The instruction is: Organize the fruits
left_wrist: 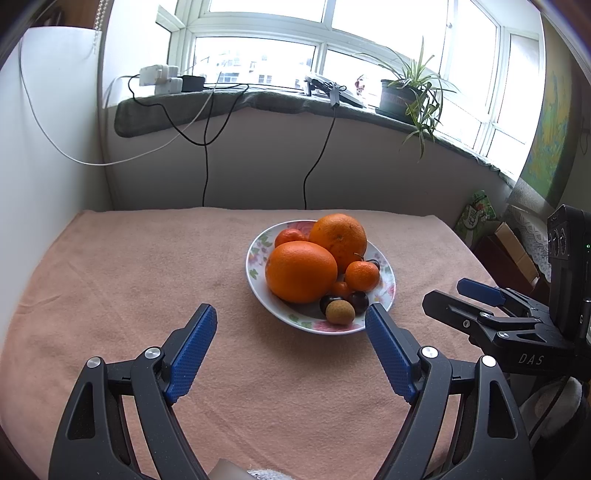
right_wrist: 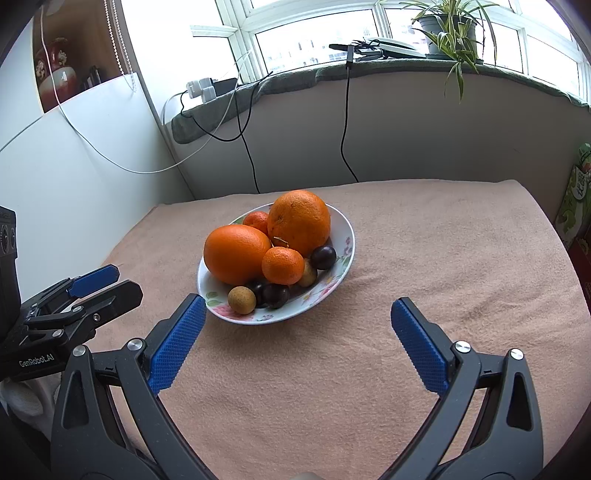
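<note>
A flowered white plate (left_wrist: 255, 258) (right_wrist: 345, 236) sits mid-table on a pink towel. It holds two big oranges (left_wrist: 301, 271) (right_wrist: 236, 253), small mandarins (left_wrist: 362, 275) (right_wrist: 282, 265), dark plums (left_wrist: 359, 301) (right_wrist: 323, 257) and a tan longan (left_wrist: 340, 312) (right_wrist: 241, 300). My left gripper (left_wrist: 291, 317) is open and empty just in front of the plate. My right gripper (right_wrist: 295, 314) is open and empty in front of the plate, and it also shows at the right of the left wrist view (left_wrist: 454, 295).
The pink towel (left_wrist: 129, 277) (right_wrist: 461, 240) covers the table. Behind it is a wall with hanging cables (left_wrist: 205, 166) and a windowsill with a potted plant (left_wrist: 402, 96) (right_wrist: 448, 26) and chargers. Boxes (left_wrist: 517, 247) stand at the right.
</note>
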A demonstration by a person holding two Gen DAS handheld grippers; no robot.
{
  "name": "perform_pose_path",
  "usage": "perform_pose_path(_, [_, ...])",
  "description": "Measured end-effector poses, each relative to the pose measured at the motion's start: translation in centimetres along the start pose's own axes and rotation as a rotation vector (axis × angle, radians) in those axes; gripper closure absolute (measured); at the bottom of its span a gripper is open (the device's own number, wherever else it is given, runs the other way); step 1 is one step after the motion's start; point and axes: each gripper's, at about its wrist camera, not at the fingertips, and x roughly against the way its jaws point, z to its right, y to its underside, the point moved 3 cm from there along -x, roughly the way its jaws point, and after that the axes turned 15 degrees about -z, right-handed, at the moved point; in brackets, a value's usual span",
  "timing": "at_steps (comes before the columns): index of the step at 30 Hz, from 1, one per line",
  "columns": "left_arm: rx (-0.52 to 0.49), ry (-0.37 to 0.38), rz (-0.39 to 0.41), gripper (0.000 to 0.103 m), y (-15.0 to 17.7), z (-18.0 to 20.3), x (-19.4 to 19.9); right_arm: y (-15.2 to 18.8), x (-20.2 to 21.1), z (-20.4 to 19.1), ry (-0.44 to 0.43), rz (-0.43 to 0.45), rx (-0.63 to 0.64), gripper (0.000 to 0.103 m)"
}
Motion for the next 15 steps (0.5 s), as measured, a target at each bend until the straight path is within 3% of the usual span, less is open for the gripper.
perform_pose_path(15, [-0.016,-0.008,0.036,0.02,-0.08,0.03,0.35,0.11,-0.2,0.35,0.006,-0.006,-0.011,0.001])
